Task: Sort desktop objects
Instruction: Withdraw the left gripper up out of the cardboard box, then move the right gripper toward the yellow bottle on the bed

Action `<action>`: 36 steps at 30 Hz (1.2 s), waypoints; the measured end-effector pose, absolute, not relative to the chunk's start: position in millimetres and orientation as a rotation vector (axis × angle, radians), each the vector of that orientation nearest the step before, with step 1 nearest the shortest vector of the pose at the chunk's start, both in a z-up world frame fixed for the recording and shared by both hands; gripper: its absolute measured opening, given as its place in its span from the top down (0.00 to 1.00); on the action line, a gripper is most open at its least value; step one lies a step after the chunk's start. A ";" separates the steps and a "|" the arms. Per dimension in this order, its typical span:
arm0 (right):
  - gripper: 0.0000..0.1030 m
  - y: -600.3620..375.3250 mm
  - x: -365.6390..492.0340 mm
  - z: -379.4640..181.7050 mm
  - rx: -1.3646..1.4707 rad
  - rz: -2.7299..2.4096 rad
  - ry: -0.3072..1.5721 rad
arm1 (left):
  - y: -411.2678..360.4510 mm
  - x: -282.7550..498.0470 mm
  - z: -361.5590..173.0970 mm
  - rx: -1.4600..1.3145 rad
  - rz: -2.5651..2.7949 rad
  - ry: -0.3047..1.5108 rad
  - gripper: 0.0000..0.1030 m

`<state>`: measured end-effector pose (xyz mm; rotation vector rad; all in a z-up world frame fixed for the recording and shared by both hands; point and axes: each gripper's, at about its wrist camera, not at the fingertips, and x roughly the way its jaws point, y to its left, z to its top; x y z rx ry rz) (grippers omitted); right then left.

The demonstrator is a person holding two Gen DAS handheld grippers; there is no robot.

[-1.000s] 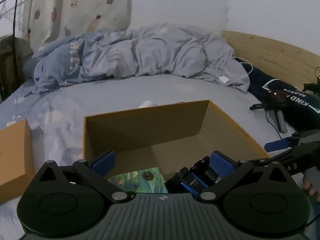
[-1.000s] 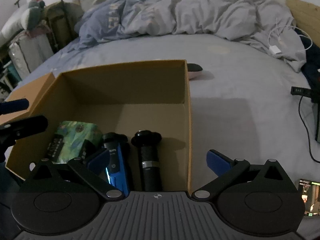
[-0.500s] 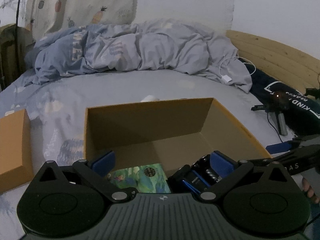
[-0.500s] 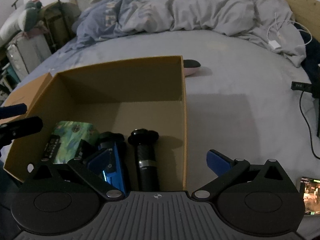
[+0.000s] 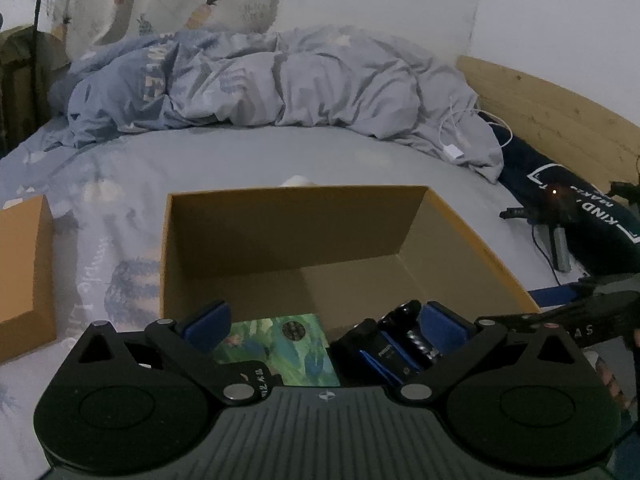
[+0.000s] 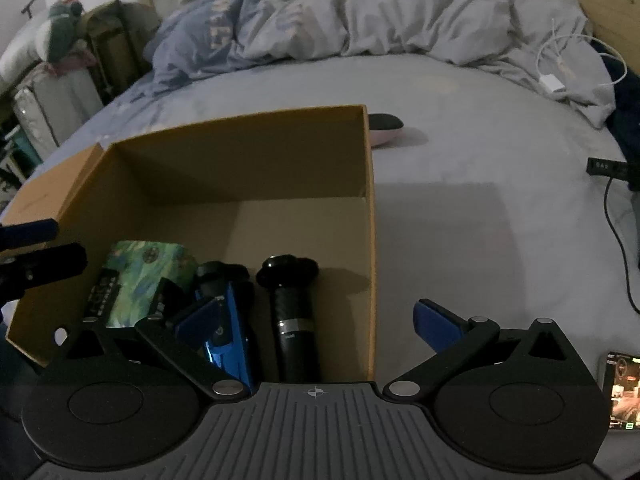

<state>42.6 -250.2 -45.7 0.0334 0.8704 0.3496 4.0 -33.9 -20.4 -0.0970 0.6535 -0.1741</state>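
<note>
An open brown cardboard box [image 5: 288, 236] [image 6: 370, 216] sits on the bed. At its near end lie a green patterned packet [image 5: 276, 348] [image 6: 144, 276], a blue and black shaver [image 5: 384, 356] [image 6: 226, 320] and a black cylindrical device [image 6: 292, 312]. My left gripper [image 5: 326, 320] is open and empty, hovering over the box's near edge. My right gripper [image 6: 316, 316] is open and empty, straddling the box's right wall. A pink and black oval object [image 6: 384, 128] lies on the sheet behind the box; only its pale top shows in the left wrist view [image 5: 296, 181].
The box lid [image 5: 24, 276] lies on the bed to the left. A crumpled grey duvet [image 5: 280, 88] fills the far side. A white charger cable [image 6: 560, 76], black cables and a device [image 6: 612, 168] lie at the right. A lit phone [image 6: 622, 392] is at the right edge.
Both grippers have drifted slightly, the left wrist view shifting so the box sits more centred. The right gripper rose a little. Nothing was grasped or released.
</note>
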 end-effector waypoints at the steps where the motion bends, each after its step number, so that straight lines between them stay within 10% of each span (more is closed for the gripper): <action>1: 0.00 -249.4 42.7 -45.7 0.033 0.347 0.872 | -33.2 4.1 -19.5 -0.102 -0.174 0.651 0.00; 36: 0.00 -207.5 164.9 86.8 -0.006 0.616 0.814 | 61.4 103.3 55.5 -0.157 -0.018 0.597 0.00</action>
